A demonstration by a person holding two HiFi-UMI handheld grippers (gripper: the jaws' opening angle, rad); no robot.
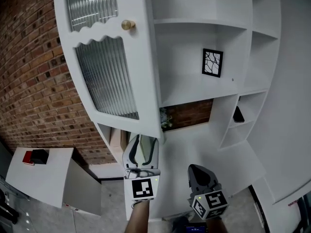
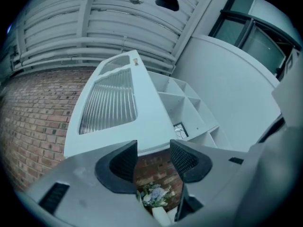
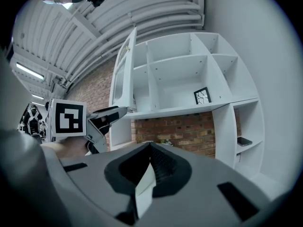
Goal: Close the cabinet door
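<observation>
Cabinet door [image 1: 112, 57], white-framed with ribbed glass panels and a round brass knob [image 1: 128, 24], stands swung open at 11 o'clock in the head view.
Left hand-held gripper [image 1: 143, 142], at 6 o'clock, is released: jaws apart, tips just under the door's lower corner, contact not determinable. Right hand-held gripper [image 1: 200, 171], at 5 o'clock, is clenched, jaws together, apart from the door. White open shelf unit [image 1: 194, 23] lies at 1 o'clock.
</observation>
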